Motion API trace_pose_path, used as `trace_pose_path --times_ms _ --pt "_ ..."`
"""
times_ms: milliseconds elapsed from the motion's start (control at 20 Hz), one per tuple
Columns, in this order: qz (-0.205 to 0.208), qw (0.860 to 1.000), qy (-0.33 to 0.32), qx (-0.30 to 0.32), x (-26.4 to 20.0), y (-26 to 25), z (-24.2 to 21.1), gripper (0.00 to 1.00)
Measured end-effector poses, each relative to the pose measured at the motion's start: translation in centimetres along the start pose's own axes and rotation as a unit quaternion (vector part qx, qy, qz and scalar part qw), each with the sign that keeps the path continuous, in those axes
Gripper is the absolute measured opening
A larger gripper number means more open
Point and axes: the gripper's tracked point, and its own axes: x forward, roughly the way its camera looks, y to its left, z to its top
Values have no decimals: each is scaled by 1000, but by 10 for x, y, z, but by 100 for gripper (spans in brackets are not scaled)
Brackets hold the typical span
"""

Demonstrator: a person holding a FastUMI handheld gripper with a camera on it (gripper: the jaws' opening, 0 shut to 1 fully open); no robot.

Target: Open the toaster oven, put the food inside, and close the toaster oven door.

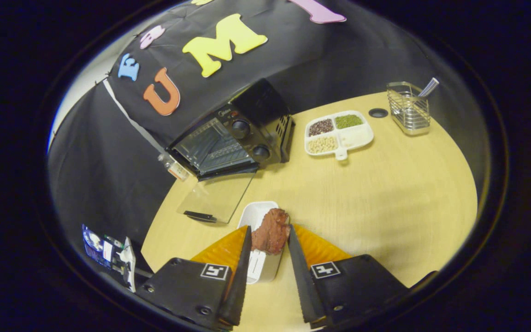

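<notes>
A reddish-brown piece of food [271, 236] sits between my gripper's [269, 233] two black fingers, which press on it from both sides and hold it above a small white tray [256, 216]. Beyond the fingers stands the black toaster oven [233, 133] at the table's far left. Its glass door [215, 198] is folded down flat onto the table, the dark handle [199, 216] at its near edge, and the rack inside shows.
A white divided dish [339, 133] with beans and grains lies right of the oven. A wire basket [408, 108] with a utensil stands at the far right. A small bottle [173, 167] stands by the oven's left corner. Bare wooden table [385, 198] stretches to the right.
</notes>
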Motion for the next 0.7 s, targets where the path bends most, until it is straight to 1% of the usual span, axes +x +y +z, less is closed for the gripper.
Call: trace_pose_path --times_ms 50,100,150,200,300,400,500,700 --pt "-4 1000 1 9 -1 -3 -1 40" --pt "6 1000 1 15 -4 1 0 28" --pt "13 1000 5 15 -6 8 -7 24" --pt "11 1000 7 15 -8 13 -8 14" --pt "-3 1000 10 3 -13 19 -13 10" --pt "-21 1000 11 -16 -19 28 -17 9" --pt "-46 998 8 -51 -24 36 -19 9" --pt "-106 986 -25 -123 -44 59 -10 9"
